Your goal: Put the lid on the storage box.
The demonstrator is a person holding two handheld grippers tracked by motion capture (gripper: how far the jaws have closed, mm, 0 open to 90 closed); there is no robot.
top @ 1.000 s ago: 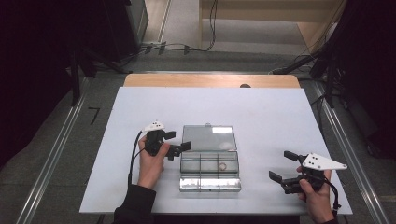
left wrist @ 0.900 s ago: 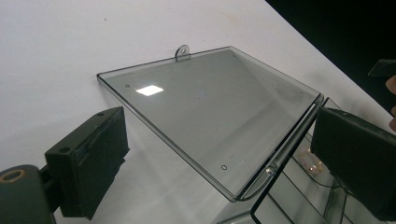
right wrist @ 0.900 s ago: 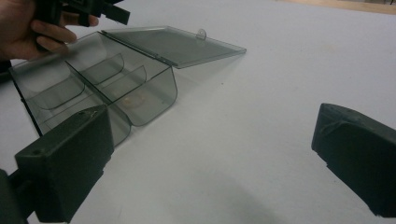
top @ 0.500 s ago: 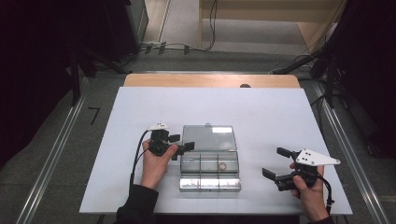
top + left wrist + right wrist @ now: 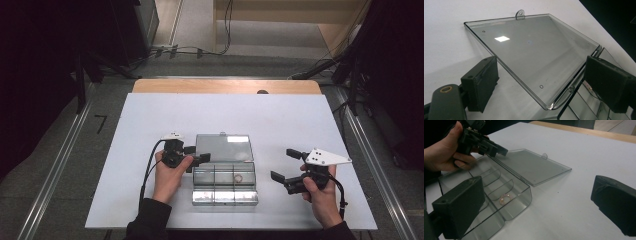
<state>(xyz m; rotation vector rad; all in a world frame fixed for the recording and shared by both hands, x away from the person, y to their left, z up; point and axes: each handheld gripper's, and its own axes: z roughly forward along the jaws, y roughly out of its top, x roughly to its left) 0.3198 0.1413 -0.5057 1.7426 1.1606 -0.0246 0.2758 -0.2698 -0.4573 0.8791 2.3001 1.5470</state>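
- One clear plastic box (image 5: 224, 182), just below the centre of the high view, with one lid (image 5: 223, 148) lying open.
- One small ring (image 5: 238, 177) inside the box.
- Two handheld grippers: left gripper (image 5: 196, 156), right gripper (image 5: 284, 165).
- One white table (image 5: 280, 120).

The left gripper (image 5: 196, 156) had its jaws wide, closing a little, with nothing pressed between the pads. The right gripper (image 5: 283, 166) hovered with its jaws spread.
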